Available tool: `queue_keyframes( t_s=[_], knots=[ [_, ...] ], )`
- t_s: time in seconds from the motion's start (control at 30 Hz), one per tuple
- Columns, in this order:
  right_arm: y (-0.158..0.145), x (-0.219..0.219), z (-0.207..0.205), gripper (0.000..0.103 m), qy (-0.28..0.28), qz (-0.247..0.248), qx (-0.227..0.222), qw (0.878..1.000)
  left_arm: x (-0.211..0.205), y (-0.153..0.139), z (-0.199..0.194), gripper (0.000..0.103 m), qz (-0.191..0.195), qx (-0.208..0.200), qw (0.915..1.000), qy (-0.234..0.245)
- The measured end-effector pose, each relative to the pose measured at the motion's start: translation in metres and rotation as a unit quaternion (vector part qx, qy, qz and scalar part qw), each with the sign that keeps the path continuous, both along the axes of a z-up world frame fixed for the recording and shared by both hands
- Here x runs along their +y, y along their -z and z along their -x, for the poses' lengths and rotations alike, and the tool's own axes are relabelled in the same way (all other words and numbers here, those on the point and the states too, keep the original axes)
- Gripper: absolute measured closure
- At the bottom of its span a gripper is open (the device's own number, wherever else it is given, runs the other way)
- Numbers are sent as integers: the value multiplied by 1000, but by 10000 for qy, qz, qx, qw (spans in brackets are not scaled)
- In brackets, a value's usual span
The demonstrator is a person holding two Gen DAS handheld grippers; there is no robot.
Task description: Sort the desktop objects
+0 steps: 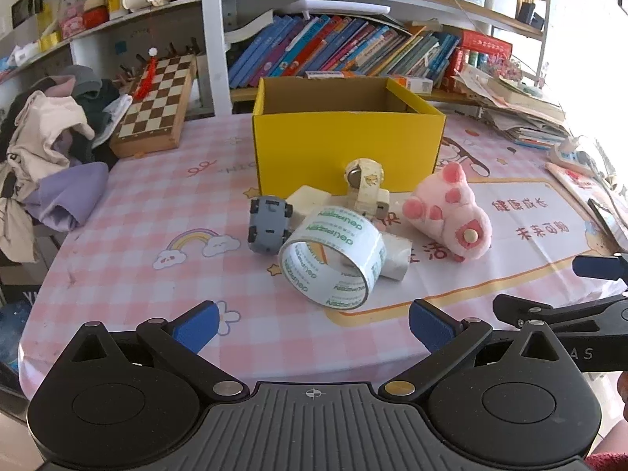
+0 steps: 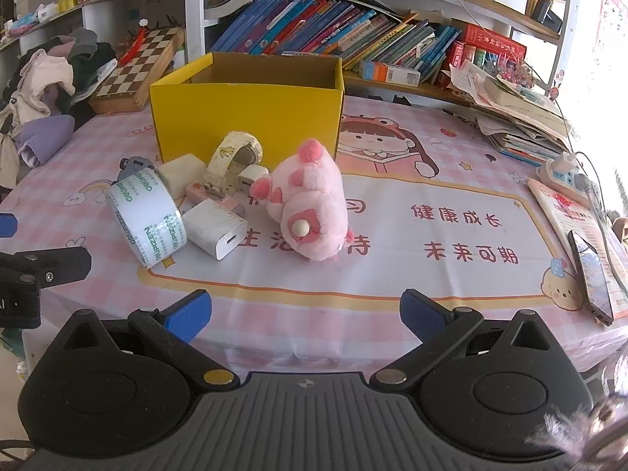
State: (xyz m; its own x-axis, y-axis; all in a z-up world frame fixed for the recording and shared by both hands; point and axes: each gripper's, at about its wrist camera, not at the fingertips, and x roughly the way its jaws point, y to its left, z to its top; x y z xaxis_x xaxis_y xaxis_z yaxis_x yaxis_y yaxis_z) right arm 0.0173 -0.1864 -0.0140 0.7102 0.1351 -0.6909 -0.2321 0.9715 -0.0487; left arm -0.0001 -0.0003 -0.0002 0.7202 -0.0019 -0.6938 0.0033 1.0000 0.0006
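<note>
Sorting looks not yet begun: both the left hand-held gripper (image 1: 312,325) and the right hand-held gripper (image 2: 305,314) hover wide apart and empty at the near edge of the table (image 1: 129,212). The tape roll (image 1: 333,257), toy car (image 1: 270,223), charger (image 2: 214,228), watch (image 2: 234,157) and pink plush (image 2: 310,200) lie clustered before the yellow box (image 1: 345,145). Next likely calls for reaching in and closing on one piece; the box's floor is hidden.

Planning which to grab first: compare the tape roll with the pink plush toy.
The tape roll is a hollow, glossy, clear ring with green print; the plush toy is solid, fuzzy and pink. The roll rests tilted against a white charger; the toy lies apart on its side. Both lie before the yellow box.
</note>
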Motion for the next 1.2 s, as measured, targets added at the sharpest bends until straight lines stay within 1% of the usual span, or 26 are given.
queue_keyframes(
  t_s=[1.2],
  knots=[
    [2,-1,-1,0,-2,20,-3,10000,-4,3,0,0,11,123,9999,79]
  ],
)
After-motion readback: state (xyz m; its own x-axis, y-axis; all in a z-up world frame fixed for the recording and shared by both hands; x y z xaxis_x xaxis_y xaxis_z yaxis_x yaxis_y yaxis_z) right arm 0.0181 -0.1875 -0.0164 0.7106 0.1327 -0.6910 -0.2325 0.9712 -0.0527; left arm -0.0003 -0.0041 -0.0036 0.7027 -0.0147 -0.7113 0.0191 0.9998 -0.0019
